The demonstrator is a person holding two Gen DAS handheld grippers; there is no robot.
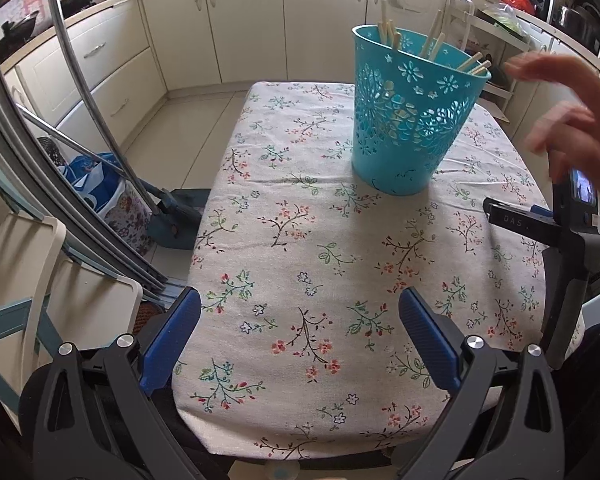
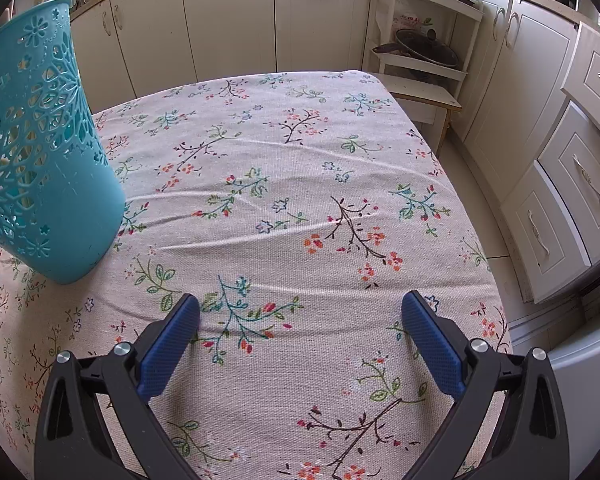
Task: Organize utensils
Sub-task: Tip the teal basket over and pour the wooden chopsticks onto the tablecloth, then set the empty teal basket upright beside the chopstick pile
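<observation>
A teal perforated basket [image 1: 414, 120] stands upright on the floral tablecloth [image 1: 300, 240] toward the far right. Several pale wooden chopsticks [image 1: 434, 38] stick out of its top. My left gripper [image 1: 300, 312] is open and empty, low over the near edge of the table. My right gripper [image 2: 300, 314] is open and empty over the cloth [image 2: 300, 200]; the basket [image 2: 40, 152] stands to its left. The right gripper's body [image 1: 560, 248] shows at the right in the left wrist view, with a blurred bare hand [image 1: 560, 92] above it.
Cream kitchen cabinets [image 1: 260, 20] run around the table. A mop and metal poles [image 1: 100, 120] lean at the left beside a blue bag [image 1: 96, 188]. A white shelf rack with a dark pan [image 2: 424, 52] stands beyond the table's far right corner.
</observation>
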